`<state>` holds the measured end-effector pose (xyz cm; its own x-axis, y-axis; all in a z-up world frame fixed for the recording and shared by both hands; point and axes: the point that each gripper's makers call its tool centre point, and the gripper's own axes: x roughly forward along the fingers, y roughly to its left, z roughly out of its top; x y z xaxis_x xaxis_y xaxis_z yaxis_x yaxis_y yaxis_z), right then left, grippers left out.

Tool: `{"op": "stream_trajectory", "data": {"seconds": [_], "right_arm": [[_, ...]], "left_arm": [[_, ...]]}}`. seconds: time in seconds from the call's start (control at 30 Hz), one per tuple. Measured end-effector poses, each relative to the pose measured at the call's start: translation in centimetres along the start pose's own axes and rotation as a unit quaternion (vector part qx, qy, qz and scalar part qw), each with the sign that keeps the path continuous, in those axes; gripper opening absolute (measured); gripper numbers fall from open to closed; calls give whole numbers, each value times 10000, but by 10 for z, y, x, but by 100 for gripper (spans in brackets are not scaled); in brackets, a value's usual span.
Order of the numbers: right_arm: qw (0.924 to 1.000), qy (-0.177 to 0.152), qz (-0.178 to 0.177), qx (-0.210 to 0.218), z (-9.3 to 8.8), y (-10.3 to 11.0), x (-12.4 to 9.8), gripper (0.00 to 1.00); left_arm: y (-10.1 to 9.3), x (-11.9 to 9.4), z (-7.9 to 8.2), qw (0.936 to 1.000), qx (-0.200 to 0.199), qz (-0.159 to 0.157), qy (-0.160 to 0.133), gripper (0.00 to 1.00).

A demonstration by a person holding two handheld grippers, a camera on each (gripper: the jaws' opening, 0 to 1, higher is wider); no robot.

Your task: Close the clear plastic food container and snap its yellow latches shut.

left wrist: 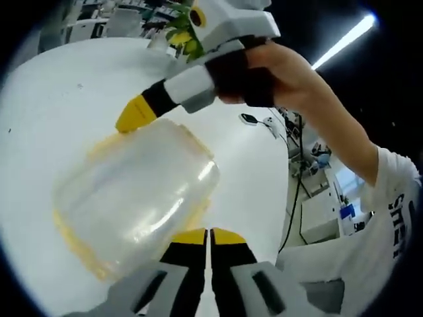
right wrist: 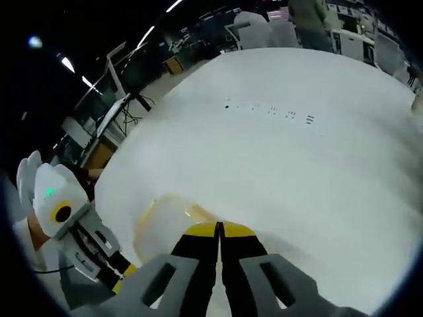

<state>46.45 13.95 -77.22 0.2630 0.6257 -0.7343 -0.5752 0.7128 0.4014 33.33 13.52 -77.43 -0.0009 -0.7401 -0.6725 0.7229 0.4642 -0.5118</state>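
Note:
The clear plastic container (left wrist: 132,198) with yellow trim along its edges rests on the white table (left wrist: 53,99). My left gripper (left wrist: 210,236) is shut, its yellow tips at the container's near edge with nothing visible between them. The right gripper (left wrist: 135,113), held in a person's hand (left wrist: 277,72), comes in from the upper right and its shut yellow tip touches the container's far yellow edge. In the right gripper view, my right gripper (right wrist: 218,230) is shut over the container (right wrist: 162,228). The left gripper (right wrist: 121,272) reaches in at the lower left.
A plant with yellow flowers (left wrist: 182,30) stands at the table's far side. Cables (left wrist: 264,122) and desks lie beyond the table's right edge. The broad white table (right wrist: 297,165) carries small dark marks (right wrist: 271,111). A person (right wrist: 310,23) stands behind it.

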Motion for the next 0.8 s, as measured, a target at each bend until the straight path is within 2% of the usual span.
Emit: {"op": "stream_trajectory", "data": {"seconds": [0.1,0.2,0.27,0.3,0.33,0.37,0.43,0.5,0.57,0.63,0.67,0.73,0.77,0.8], "right_arm": [[10000,10,48,-66,1,2,-1,0],[9993,36,181,-331,-1,12,-4,0],[9957,83,119,-916,0,11,-6,3],[9926,73,-22,-1216,3,7,-7,6],[9883,111,-128,-1516,4,5,-8,8],[9808,192,-158,-1934,1,8,-9,9],[9752,283,-39,-2197,-3,14,-9,9],[9732,300,114,-2277,-4,23,-11,12],[9632,315,248,-2658,-2,30,-13,18],[9518,560,298,-3002,-8,35,-17,23],[9434,729,250,-3225,-10,34,-18,24],[9318,912,164,-3509,-12,34,-18,23],[9242,1095,188,-3654,-18,36,-19,24],[9200,1223,209,-3717,-17,34,-18,26]], "left_arm": [[-9,-3,6,9996,140,-191,-151,0],[-16,-5,11,9989,319,-195,-282,0],[-16,-8,14,9983,461,-146,-331,0],[-16,-10,16,9980,504,-119,-372,1],[-14,-11,18,9975,566,-97,-420,3],[-12,-14,22,9968,641,-21,-485,5],[-10,-16,24,9957,758,52,-534,9],[-6,-20,28,9947,798,162,-627,16],[0,-23,32,9910,1106,326,-679,19],[1,-24,30,9889,1285,391,-632,21],[1,-25,29,9874,1420,422,-558,22],[4,-26,29,9837,1628,572,-499,26],[5,-27,29,9822,1707,642,-459,30],[6,-26,28,9818,1722,675,-431,34]]}}
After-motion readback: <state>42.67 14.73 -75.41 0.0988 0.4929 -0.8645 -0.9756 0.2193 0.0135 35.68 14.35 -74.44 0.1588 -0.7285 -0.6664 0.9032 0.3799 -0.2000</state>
